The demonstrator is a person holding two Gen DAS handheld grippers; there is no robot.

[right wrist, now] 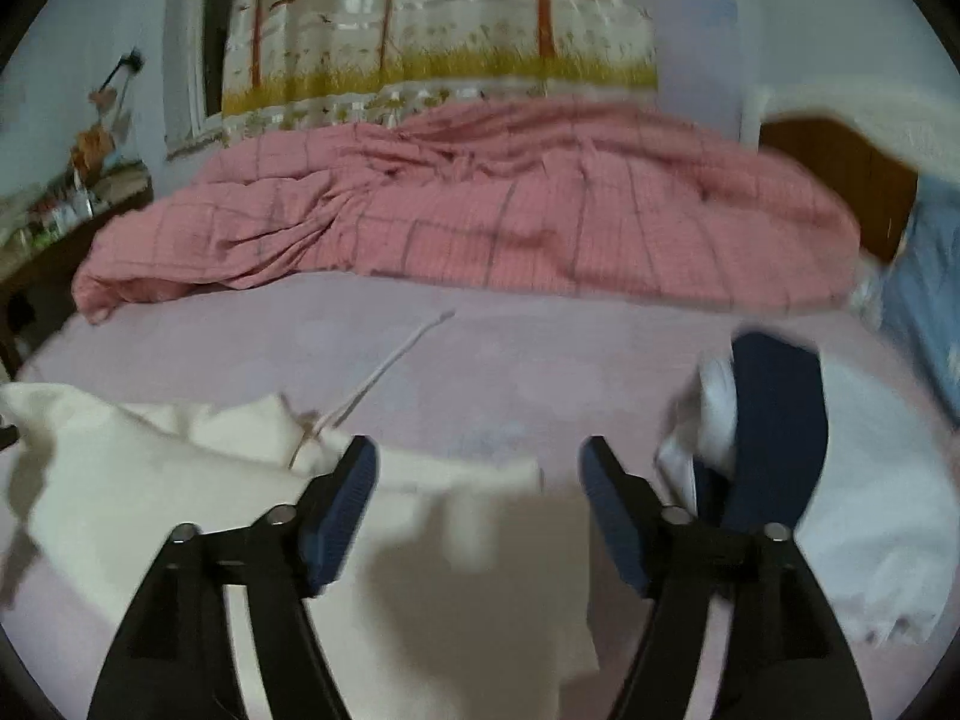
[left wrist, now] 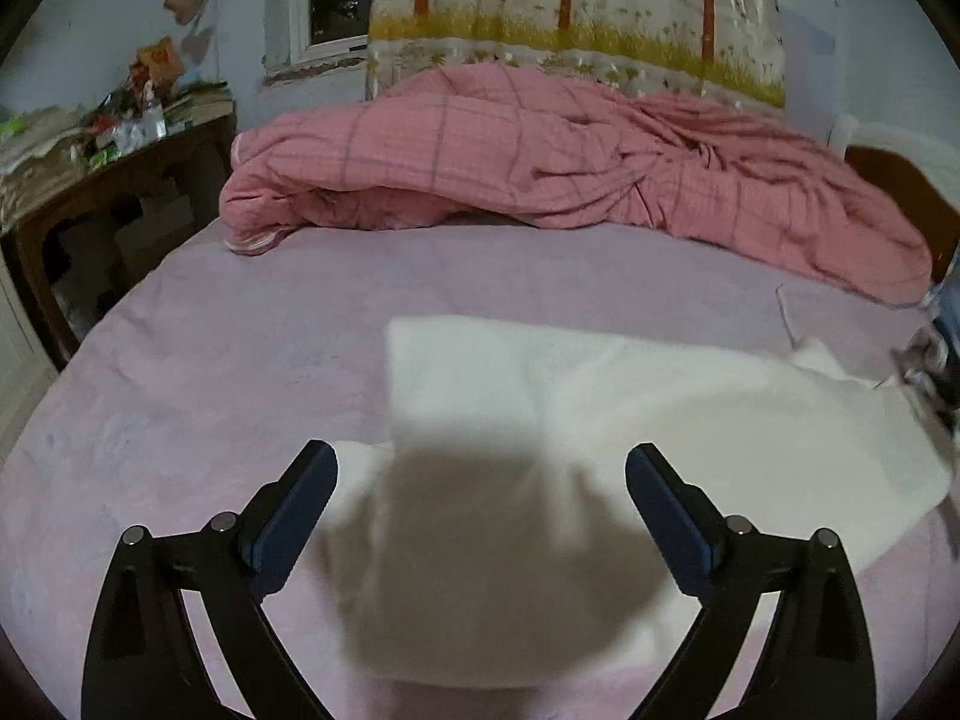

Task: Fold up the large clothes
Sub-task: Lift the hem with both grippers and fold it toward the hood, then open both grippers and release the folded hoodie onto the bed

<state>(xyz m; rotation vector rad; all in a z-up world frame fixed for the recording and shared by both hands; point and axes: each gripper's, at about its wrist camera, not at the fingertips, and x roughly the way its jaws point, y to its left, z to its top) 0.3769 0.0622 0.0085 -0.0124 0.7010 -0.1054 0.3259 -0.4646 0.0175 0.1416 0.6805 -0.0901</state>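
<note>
White garment [left wrist: 600, 408] lies flat on a pink bedsheet [left wrist: 210, 372], under both the left gripper [left wrist: 480, 480] and right gripper [right wrist: 477, 468], fingers spread, grasping nothing. Pink plaid quilt [left wrist: 540, 162] bunched at twelve o'clock; cluttered wooden table [left wrist: 108, 180] at ten.

Your left claw [left wrist: 480, 480] and right claw [right wrist: 479, 471] have glossy black arms, silver pivot screws and dark blue ribbed pads [left wrist: 294, 516].

Counted on the bed [left wrist: 240, 360]

One cream garment [left wrist: 600, 396], one pink quilt [left wrist: 540, 162], one curtain [left wrist: 570, 12], one cluttered table [left wrist: 120, 180] (items too blurred to count), two grippers.
</note>
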